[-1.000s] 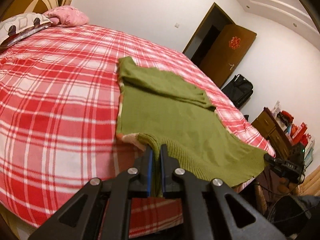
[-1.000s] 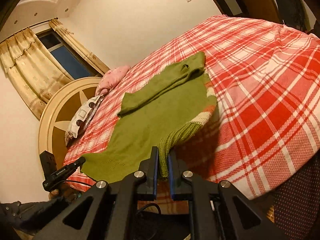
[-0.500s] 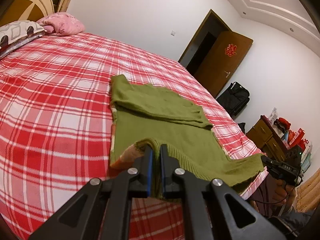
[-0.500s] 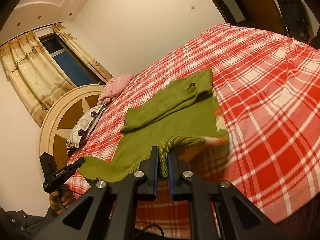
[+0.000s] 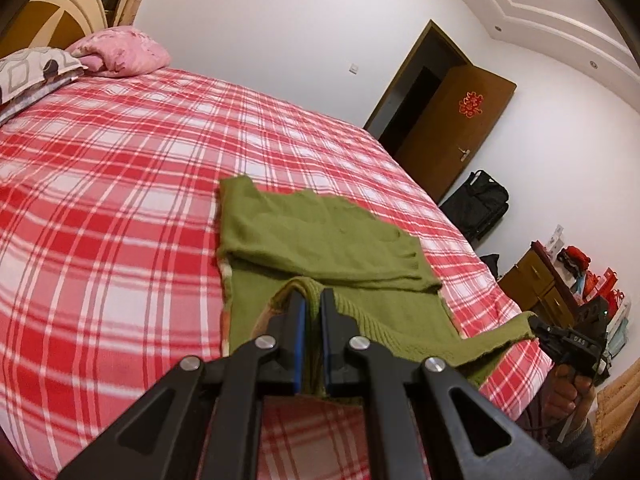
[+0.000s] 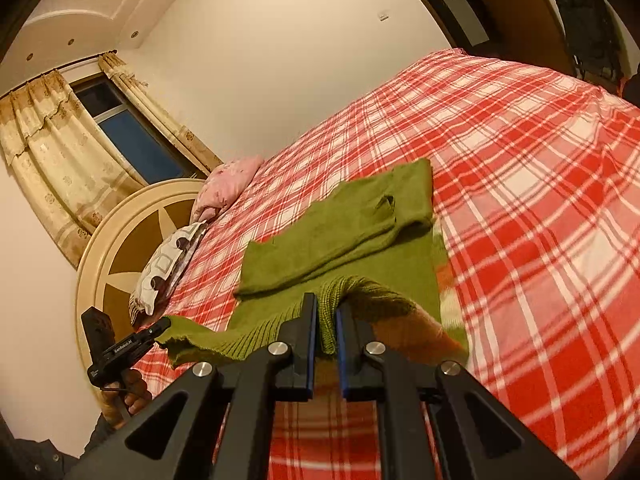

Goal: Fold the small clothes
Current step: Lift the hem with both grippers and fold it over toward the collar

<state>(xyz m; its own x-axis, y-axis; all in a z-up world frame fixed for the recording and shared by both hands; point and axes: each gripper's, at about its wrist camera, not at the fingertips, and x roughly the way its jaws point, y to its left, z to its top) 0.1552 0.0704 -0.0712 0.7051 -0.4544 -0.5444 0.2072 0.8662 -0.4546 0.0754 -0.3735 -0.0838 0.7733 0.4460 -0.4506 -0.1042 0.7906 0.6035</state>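
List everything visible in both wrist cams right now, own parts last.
sweater: 1, olive green, flat mid-bed, near hem lifted
bedspread: 1, red and white plaid, covers bed
pillows: 2, pink and grey patterned, at headboard
headboard: 1, cream and brown, bed head
curtains: cream, at window
door: 1, brown, open
bag: 1, black, floor by door
dresser: 1, brown, cluttered top
left gripper: black, shut on hem
right gripper: black, shut on hem

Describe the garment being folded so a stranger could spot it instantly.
Look at the big bed with the red-and-white plaid cover. On it lies an olive-green knit sweater, its ribbed hem lifted by both grippers. It is the only green thing there.
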